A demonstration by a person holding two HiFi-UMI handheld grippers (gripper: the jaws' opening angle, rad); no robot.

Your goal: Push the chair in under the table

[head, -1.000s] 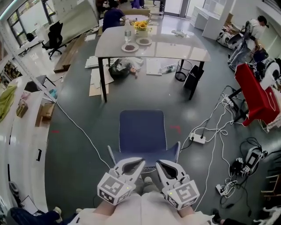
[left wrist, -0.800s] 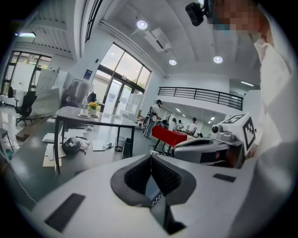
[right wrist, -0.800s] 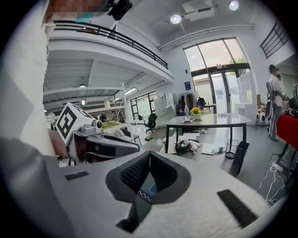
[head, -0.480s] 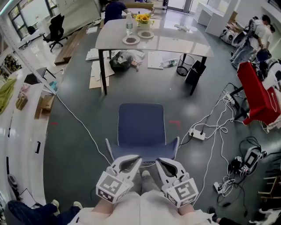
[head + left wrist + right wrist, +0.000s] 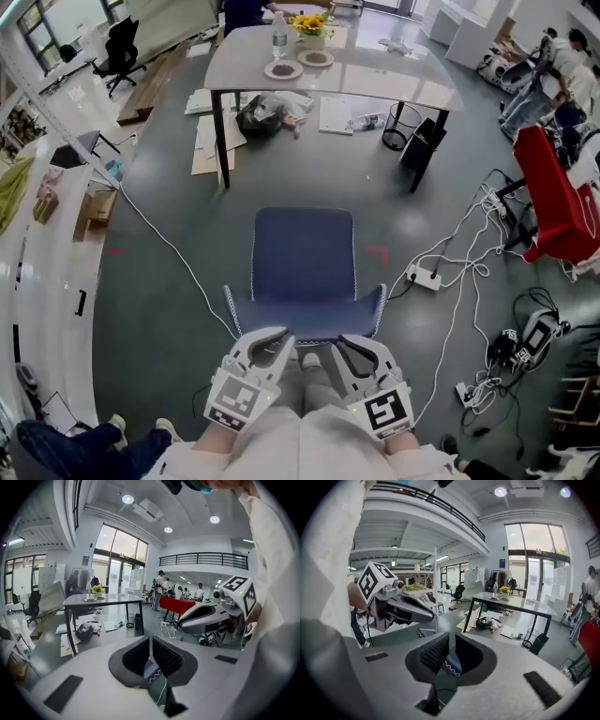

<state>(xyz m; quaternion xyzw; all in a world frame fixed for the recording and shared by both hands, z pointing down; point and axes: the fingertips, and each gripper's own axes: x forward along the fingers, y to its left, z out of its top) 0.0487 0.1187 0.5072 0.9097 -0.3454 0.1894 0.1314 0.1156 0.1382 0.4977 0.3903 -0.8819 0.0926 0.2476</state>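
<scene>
The grey floor (image 5: 159, 225) carries a blue chair (image 5: 305, 258) at centre, a power strip (image 5: 424, 277) at three o'clock and papers (image 5: 208, 141) at eleven. At twelve, the tabletop (image 5: 375, 84) holds two plates (image 5: 281, 69), a bottle (image 5: 278, 37) and yellow flowers (image 5: 310, 22).

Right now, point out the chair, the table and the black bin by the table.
chair (image 5: 305, 258): head view, middle of the blue seat.
table (image 5: 375, 80): head view, bare stretch of its top.
black bin (image 5: 398, 136): head view, its side wall.

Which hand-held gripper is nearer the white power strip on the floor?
Right. The right hand-held gripper is behind the chair's right side, toward the power strip; the left hand-held gripper is behind its left side, farther away.
</scene>
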